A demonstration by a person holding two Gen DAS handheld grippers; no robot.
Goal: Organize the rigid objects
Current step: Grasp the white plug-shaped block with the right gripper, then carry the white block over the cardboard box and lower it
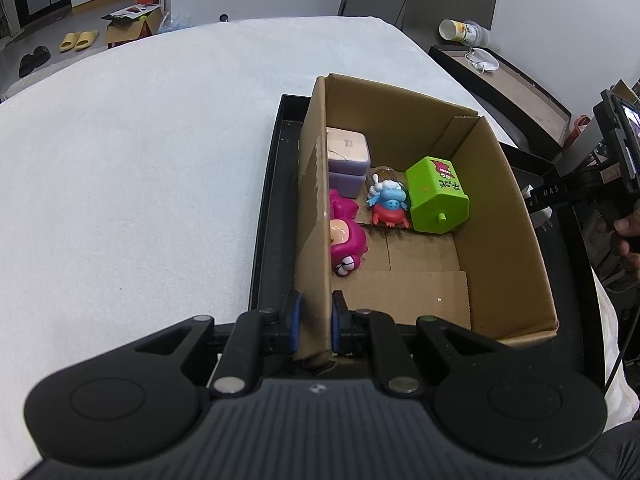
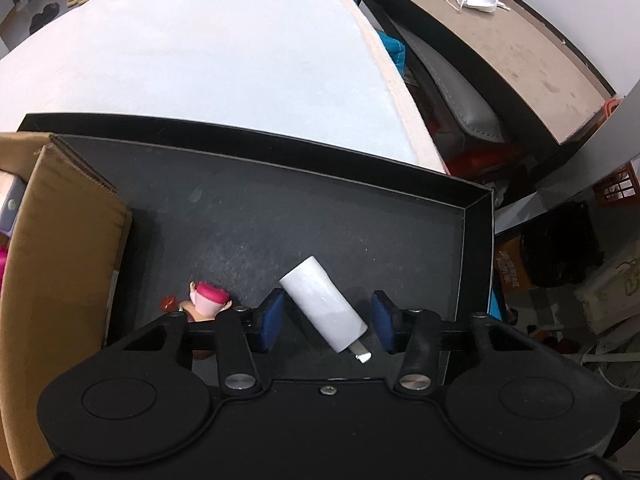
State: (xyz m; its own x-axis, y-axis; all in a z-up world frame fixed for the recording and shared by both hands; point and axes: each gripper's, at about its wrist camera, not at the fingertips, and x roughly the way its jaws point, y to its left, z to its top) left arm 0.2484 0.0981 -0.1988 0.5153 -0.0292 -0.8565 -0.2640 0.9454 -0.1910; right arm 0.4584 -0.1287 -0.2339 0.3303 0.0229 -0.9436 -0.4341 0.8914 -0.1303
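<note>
White-clothed tabletop carries a black tray; the box sits at the tray's left end. Left gripper pinches the box's left wall; toys lie inside, a green one by the right wall. Right gripper spread wide, touching nothing, around a white plug on the tray's near edge; slippers on the floor beyond.

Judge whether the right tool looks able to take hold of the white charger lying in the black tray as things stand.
Probably yes. The right tool is open, and the white charger lies slantwise between its pads on the black tray, nothing covering it. The small doll sits off to one side.
</note>
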